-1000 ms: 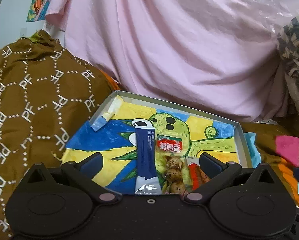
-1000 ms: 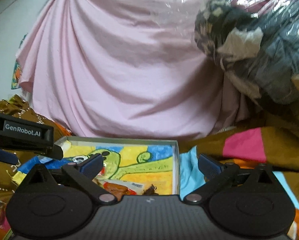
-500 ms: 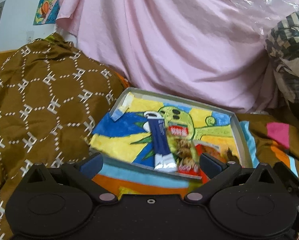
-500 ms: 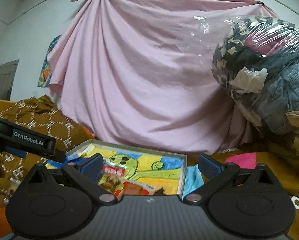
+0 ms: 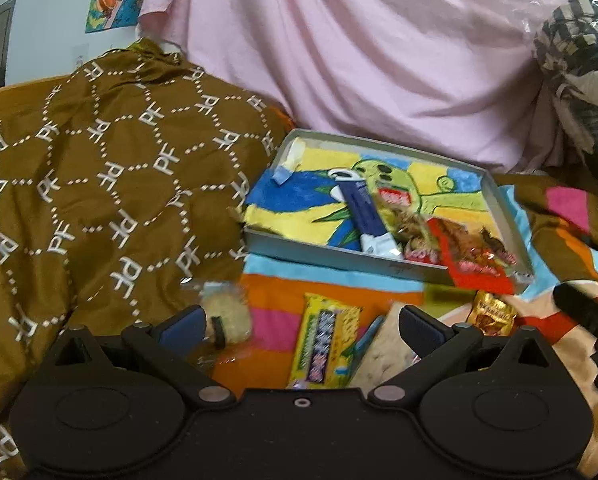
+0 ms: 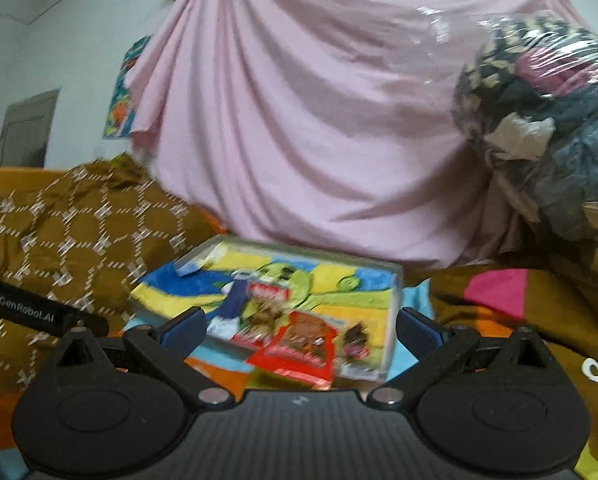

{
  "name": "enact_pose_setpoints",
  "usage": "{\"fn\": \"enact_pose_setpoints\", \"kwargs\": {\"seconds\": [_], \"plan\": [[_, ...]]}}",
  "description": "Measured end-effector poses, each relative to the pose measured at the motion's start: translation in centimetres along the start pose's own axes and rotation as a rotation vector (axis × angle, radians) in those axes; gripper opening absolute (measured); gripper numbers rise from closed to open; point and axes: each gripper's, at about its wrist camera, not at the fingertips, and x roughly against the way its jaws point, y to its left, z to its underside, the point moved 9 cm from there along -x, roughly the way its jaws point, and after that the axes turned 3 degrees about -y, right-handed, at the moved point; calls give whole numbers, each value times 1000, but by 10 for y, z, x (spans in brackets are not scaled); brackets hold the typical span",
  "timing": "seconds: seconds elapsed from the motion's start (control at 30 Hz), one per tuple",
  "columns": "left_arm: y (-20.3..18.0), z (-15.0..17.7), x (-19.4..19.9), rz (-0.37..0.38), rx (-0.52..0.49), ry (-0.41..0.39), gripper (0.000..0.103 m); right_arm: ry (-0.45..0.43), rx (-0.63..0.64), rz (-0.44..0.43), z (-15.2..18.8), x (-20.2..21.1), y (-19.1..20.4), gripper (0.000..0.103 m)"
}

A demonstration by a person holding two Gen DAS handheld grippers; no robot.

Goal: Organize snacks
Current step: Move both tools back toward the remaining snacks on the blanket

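Note:
A shallow grey box (image 5: pixel 339 254) with a colourful drawing inside lies on the bed; it also shows in the right wrist view (image 6: pixel 393 320). In it lie a blue stick packet (image 5: pixel 361 208), a clear pack of brown snacks (image 5: pixel 403 220) and a red packet (image 5: pixel 471 256) hanging over the front rim. In front of the box lie a yellow snack bar (image 5: pixel 325 342), a clear round-cake pack (image 5: pixel 225 312), a speckled packet (image 5: pixel 387 354) and a gold packet (image 5: pixel 493 314). My left gripper (image 5: pixel 301 326) is open and empty above these. My right gripper (image 6: pixel 299 326) is open and empty before the box.
A brown patterned quilt (image 5: pixel 99 184) is heaped on the left. A pink sheet (image 5: pixel 379 60) hangs behind the box. A plastic-wrapped clothes bundle (image 6: pixel 547 120) sits at the right. The striped blanket (image 5: pixel 275 292) lies under the loose snacks.
Both grippers have pulled back and up from the box. The loose snacks in front of the box have come into the left wrist view. Both stay open.

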Motion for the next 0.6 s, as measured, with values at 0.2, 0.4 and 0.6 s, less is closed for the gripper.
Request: {"fn": "enact_pose_setpoints", "kwargs": {"seconds": [0.2, 0.4, 0.6], "plan": [[20, 6, 1, -39, 14, 18, 102, 168, 138, -101, 29, -13, 33, 103], [36, 17, -4, -70, 36, 53, 102, 276, 217, -174, 55, -18, 58, 103], [39, 30, -9, -68, 34, 91, 102, 404, 247, -212, 80, -26, 68, 103]]}}
